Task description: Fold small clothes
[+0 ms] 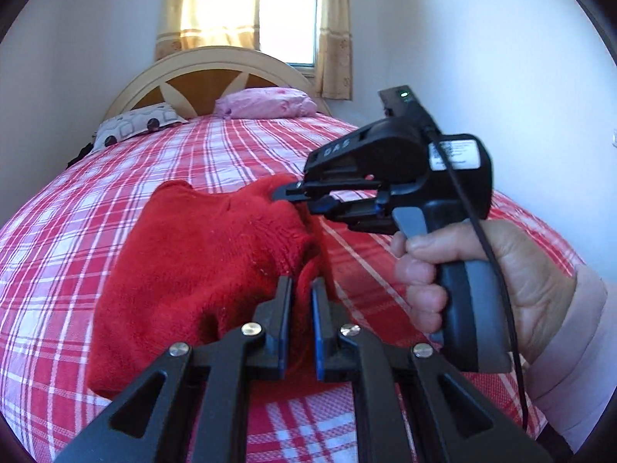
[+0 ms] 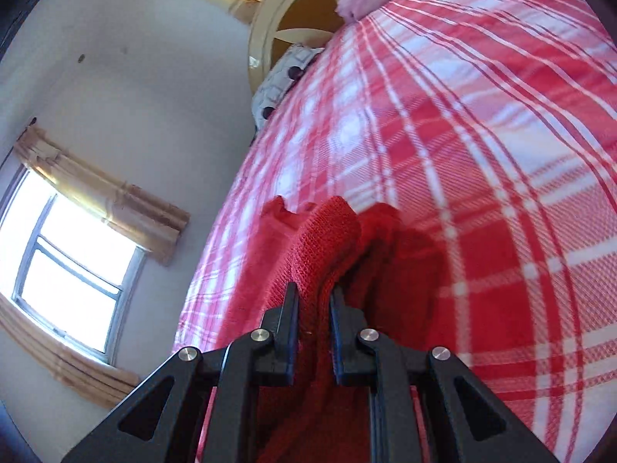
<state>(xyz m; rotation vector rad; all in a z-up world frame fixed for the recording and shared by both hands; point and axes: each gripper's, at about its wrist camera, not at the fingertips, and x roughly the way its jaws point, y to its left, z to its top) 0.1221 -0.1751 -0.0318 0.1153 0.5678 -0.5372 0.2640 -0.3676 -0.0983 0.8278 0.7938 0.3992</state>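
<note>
A small red knitted garment (image 1: 200, 254) lies bunched on the red-and-white checked bedspread (image 1: 193, 146). My left gripper (image 1: 302, 285) is shut on the garment's near right edge, with red knit pinched between its pads. My right gripper (image 1: 287, 193), seen from the side in the left wrist view and held by a hand (image 1: 501, 277), is shut on the garment's far right corner. In the right wrist view my right gripper (image 2: 314, 293) clamps a thick fold of the same red garment (image 2: 327, 239), which hangs over the tilted-looking bedspread (image 2: 482, 154).
A pink pillow (image 1: 266, 102) and a patterned white pillow (image 1: 135, 123) lie by the curved headboard (image 1: 200, 77). A curtained window (image 1: 285, 11) is behind the bed; another window (image 2: 65, 262) shows at the side. White walls close in on both sides.
</note>
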